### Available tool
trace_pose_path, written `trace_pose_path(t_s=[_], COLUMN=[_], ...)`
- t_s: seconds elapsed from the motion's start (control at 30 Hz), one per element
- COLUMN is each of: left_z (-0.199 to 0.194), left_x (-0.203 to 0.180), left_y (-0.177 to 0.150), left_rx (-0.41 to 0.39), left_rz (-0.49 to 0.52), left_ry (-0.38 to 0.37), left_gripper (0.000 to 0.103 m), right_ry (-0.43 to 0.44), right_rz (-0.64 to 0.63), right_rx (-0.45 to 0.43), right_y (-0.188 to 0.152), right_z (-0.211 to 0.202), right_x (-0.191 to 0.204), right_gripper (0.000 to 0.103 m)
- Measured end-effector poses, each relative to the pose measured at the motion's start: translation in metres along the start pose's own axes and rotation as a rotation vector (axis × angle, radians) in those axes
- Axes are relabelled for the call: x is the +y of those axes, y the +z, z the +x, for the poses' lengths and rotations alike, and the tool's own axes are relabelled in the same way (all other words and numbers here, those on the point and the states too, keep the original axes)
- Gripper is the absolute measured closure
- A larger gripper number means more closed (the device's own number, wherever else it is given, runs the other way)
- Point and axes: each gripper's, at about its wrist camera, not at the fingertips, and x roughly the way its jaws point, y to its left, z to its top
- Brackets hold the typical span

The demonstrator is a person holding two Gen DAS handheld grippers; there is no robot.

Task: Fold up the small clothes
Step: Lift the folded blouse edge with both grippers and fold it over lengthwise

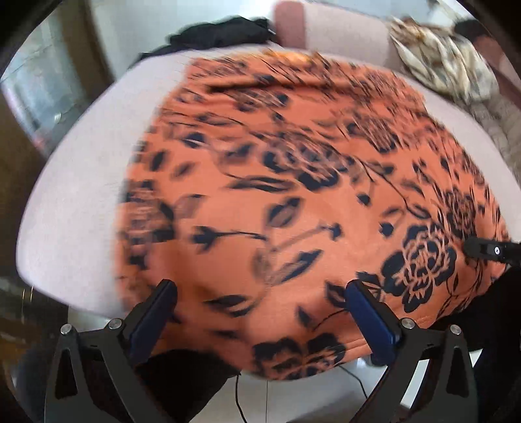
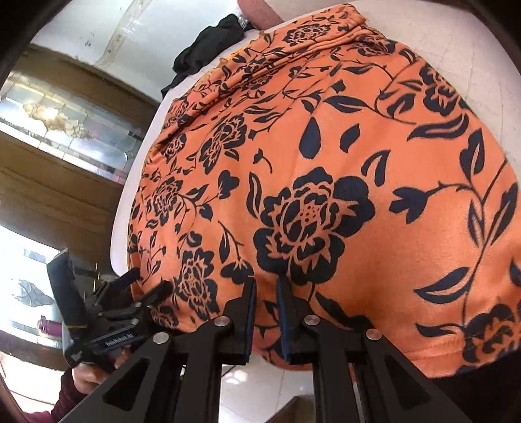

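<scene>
Item: orange fleece-like garment with dark navy floral print (image 2: 325, 182), spread flat on a pale rounded table (image 1: 75, 201), near hem overhanging the edge. Judged light, soft, limp; best taken at the near hem or corners.

Right gripper (image 2: 265, 286): tilted down, tongs pinching a fold of the near hem.

Left gripper (image 1: 260, 288): tilted down above the hem, tongs spread wide, holding nothing.

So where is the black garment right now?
The black garment lies bunched at the far edge of the pale cushion, beyond the orange floral cloth; it shows top centre-left in both wrist views.
</scene>
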Motion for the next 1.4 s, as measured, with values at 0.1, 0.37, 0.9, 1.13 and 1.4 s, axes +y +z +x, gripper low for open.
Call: trace_pose_path(t_s=[0.1, 0.37, 0.9, 1.13, 1.4], left_z=[-0.018, -0.015, 0.021, 0.023, 0.021], left_x=[0.036, 0.129, 0.104, 0.099, 0.116], left_y=[-0.001, -0.017, -0.019, -0.022, -0.006], left_rx=[-0.031, 0.084, 0.204, 0.199, 0.209], left_rz=[-0.107, -0.409, -0.336, -0.329, -0.355], left_ry=[0.025, 0.002, -0.199, -0.23, -0.255], left_gripper=[0.001, 0.001, 0.031, 0.061, 0.055], right_ry=[-0.003, 0.055, 0.013, 0.021, -0.009], right_rz=[-0.038, 0.119, 0.339, 0.371, 0.384], right_rx=[-0.061, -0.299, -0.425, -0.401, -0.36], right_y=[0.003, 0.012, 0.006, 0.007, 0.008], right_z=[-0.017, -0.083, -0.136, -0.128, -0.121], right_x=[0.002, -0.041, -0.114, -0.12, -0.123], right_gripper=[0.081, 0.02, 0.02, 0.02, 0.02])
